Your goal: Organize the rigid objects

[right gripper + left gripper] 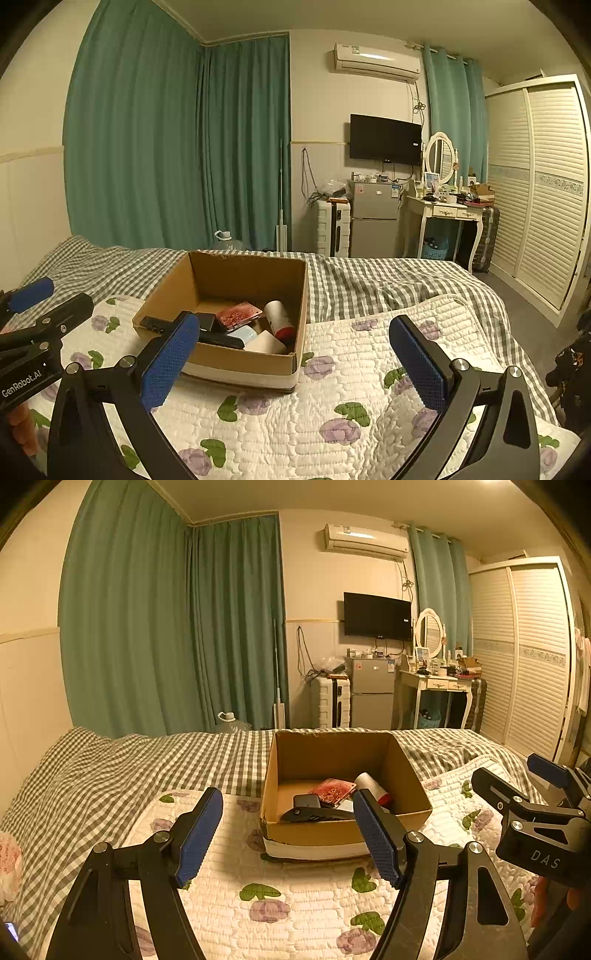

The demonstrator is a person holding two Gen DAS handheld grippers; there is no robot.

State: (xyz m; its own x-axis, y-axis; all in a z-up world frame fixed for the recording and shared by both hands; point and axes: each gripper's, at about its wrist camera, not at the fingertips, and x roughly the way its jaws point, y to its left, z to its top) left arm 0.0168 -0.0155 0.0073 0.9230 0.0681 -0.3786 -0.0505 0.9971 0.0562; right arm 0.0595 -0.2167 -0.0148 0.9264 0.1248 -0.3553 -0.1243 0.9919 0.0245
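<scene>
Left gripper (288,834): fingers spread wide apart, nothing between the blue pads; it hovered over the floral quilt (314,893), on the near side of the box.
Right gripper (295,363): also spread wide and holding nothing, above the quilt just right of the box; in the left wrist view it showed at the right edge (517,779), still parted.
Cardboard box (258,360): open-topped, sitting on the quilt's far part, with the checked bedsheet (388,280) beyond and beside it.
Box contents: a white cylinder with a red end (279,317) lay tilted against the right wall; a red patterned flat case (238,314) lay left of it; a small black block (206,320) sat just left of the case; a long black object (317,814) lay along the near wall, with pale items (258,341) beside it, which I could not identify.
Room, far side: green curtains (166,627), a wall television (376,616), an air conditioner (365,541), a small grey fridge (371,694), a white dressing table (439,686) with an oval mirror (428,631), and a louvred wardrobe (524,646) on the right.
</scene>
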